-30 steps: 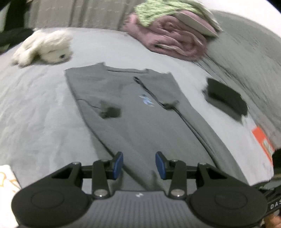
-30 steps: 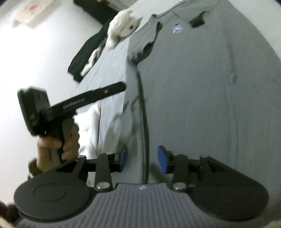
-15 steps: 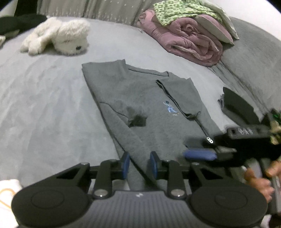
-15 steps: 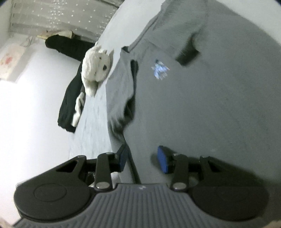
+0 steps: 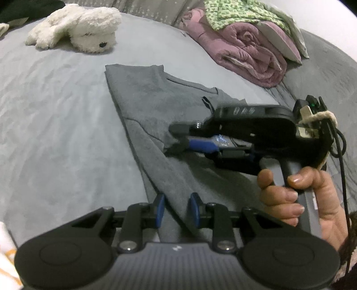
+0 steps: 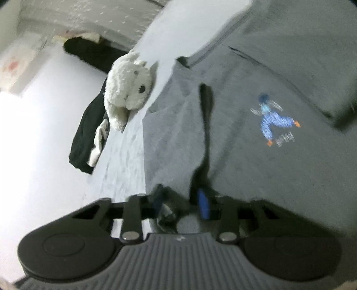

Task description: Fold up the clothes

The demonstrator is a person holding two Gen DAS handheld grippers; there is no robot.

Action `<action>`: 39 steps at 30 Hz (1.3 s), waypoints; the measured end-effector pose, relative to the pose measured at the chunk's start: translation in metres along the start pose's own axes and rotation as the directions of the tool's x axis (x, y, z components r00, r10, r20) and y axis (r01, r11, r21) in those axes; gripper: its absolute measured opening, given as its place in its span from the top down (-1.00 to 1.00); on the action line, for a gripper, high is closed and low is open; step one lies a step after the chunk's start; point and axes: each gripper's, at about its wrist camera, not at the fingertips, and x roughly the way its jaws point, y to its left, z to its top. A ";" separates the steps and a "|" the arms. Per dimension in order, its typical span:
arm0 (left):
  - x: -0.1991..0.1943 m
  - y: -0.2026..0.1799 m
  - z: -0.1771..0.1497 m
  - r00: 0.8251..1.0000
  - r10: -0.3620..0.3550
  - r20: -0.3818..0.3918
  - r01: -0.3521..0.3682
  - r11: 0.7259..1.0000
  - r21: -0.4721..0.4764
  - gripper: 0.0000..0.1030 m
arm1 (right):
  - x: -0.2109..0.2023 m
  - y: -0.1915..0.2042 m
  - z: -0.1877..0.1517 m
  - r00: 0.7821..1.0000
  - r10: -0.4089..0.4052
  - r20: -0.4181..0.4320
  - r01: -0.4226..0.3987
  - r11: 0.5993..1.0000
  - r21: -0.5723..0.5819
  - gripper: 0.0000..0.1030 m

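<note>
Left wrist view: a grey shirt (image 5: 156,107) lies mid-bed (image 5: 55,116), sleeves folded in, lengthwise folds left. The left gripper (image 5: 175,209) pinches its hem; the right gripper (image 5: 196,142) is closing on a sleeve cuff.

This is a bedroom in a home. A wide bed with a grey sheet (image 5: 55,133) holds a white plush toy (image 5: 78,29) and a rolled pink quilt (image 5: 245,55), with a curtain (image 6: 100,20) behind.

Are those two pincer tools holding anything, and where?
Both are on the grey shirt. The left gripper grips its lower hem; the right gripper, jaws closing, is at the folded-in sleeve cuff.
</note>
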 end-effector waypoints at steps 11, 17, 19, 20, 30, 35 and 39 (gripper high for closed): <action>0.000 0.000 -0.001 0.998 -0.025 0.051 0.026 0.999 -0.026 0.50 | -0.032 0.029 0.018 0.979 -0.147 0.142 0.186 0.930 -0.317 0.85; 0.000 -0.001 -0.001 0.997 0.009 0.072 -0.009 1.000 -0.009 0.50 | -0.025 0.028 0.019 0.974 -0.176 0.140 0.214 0.917 -0.338 0.67; 0.006 -0.001 -0.002 0.998 0.034 0.044 -0.034 0.999 -0.005 0.50 | -0.016 0.026 0.019 0.969 -0.217 0.116 0.244 0.905 -0.347 0.67; 0.009 -0.001 -0.003 0.998 0.041 0.039 -0.041 0.999 -0.001 0.50 | -0.016 0.024 0.020 0.969 -0.223 0.107 0.246 0.907 -0.343 0.65; 0.010 -0.009 -0.004 0.997 0.067 0.043 -0.068 0.997 0.021 0.50 | -0.028 0.012 0.052 0.972 -0.146 0.182 0.187 0.953 -0.239 0.06; 0.011 -0.011 -0.005 0.996 0.074 0.049 -0.076 0.997 0.026 0.50 | 0.000 0.003 0.058 0.969 -0.182 0.169 0.221 0.942 -0.251 0.26; 0.012 -0.011 -0.006 0.996 0.075 0.051 -0.077 0.997 0.029 0.50 | 0.014 0.003 0.060 0.961 -0.177 0.211 0.233 0.932 -0.279 0.85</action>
